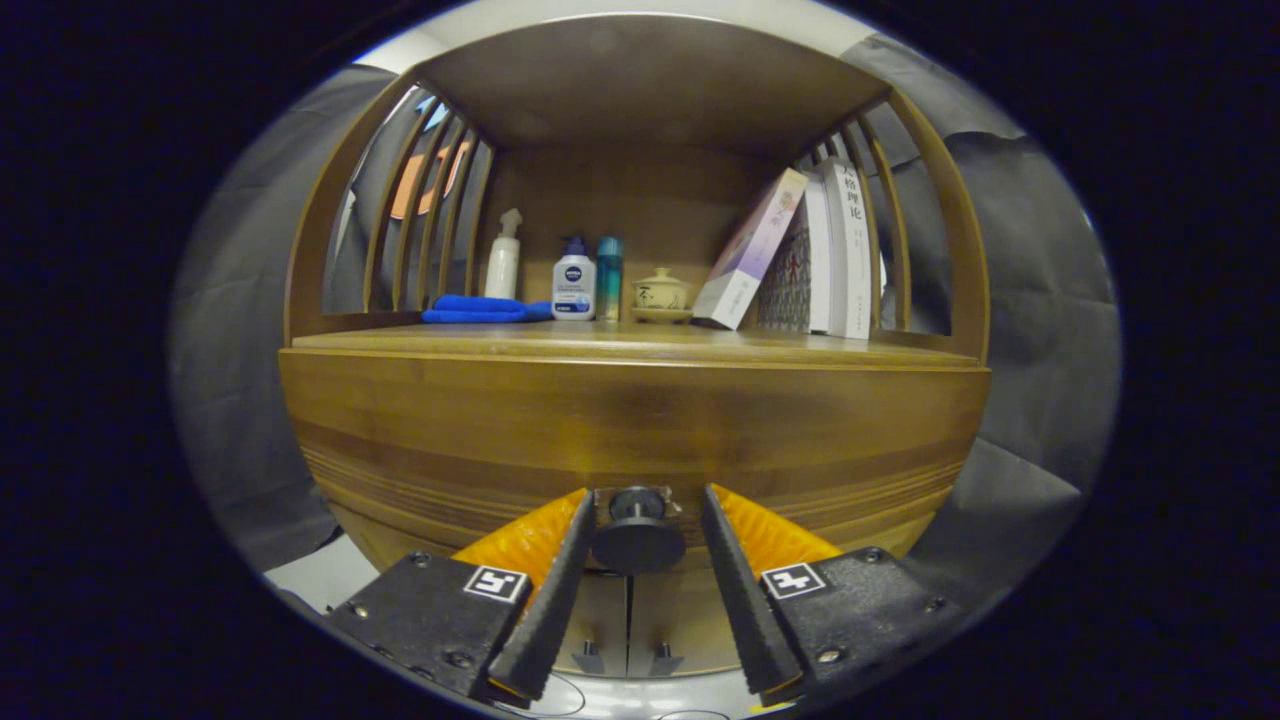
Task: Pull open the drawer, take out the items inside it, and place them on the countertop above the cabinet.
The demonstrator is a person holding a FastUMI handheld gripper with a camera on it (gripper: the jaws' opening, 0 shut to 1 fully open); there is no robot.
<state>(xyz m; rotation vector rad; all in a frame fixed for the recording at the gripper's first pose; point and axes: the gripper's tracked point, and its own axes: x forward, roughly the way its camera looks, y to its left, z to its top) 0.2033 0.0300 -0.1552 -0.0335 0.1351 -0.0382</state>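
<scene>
A wooden cabinet stands right in front of me, its closed drawer front spanning the view. A round dark knob sticks out of the drawer's lower middle. My gripper is open, one finger on each side of the knob, with small gaps to it. The countertop lies just above the drawer, under a shelf roof. What is inside the drawer is hidden.
On the countertop stand a blue folded cloth, a white pump bottle, a lotion bottle, a teal can, a small lidded cup and leaning books. Slatted wooden sides close both ends. Two lower doors sit beneath the drawer.
</scene>
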